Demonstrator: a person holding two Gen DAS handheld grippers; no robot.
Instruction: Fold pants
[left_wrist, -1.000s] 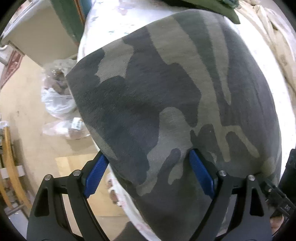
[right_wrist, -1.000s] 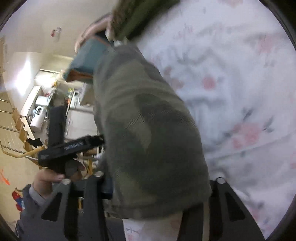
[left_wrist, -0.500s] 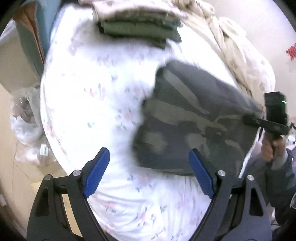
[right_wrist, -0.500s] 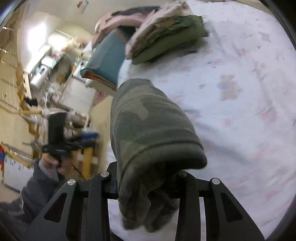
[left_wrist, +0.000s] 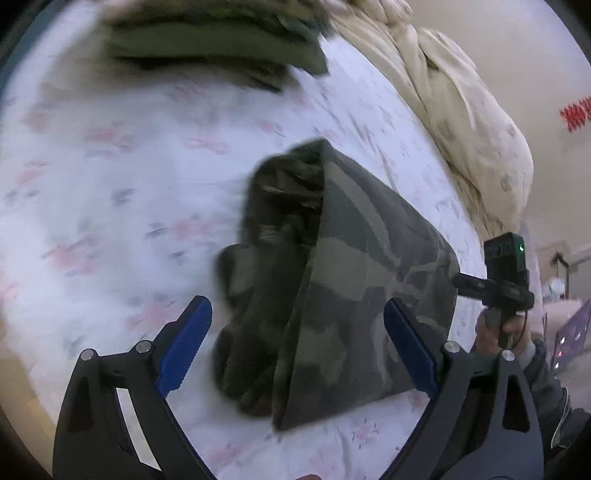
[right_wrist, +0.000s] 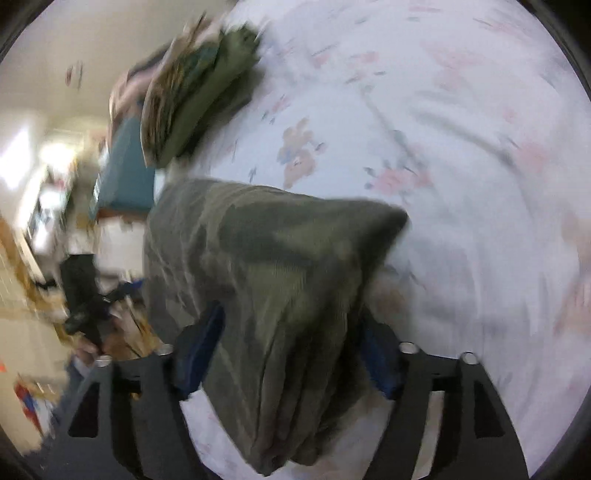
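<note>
**Right tongs carrying pants, left tongs wide**

I see my left gripper (left_wrist: 295, 343) spread wide, gripping nothing, hovering over the bed. My right gripper (right_wrist: 291, 354) has its blue pads pinched on a bunched fold of the camouflage-print knit pants (left_wrist: 343, 280), which hang from it above the white floral bedsheet (left_wrist: 110, 184). Stack of folded olive-green clothes (left_wrist: 214, 40) at 12 o'clock; cream quilted duvet (left_wrist: 461, 110) at 2 o'clock. Both views motion-blurred. Pants folded over, layers loose, lower edge sagging.
</note>
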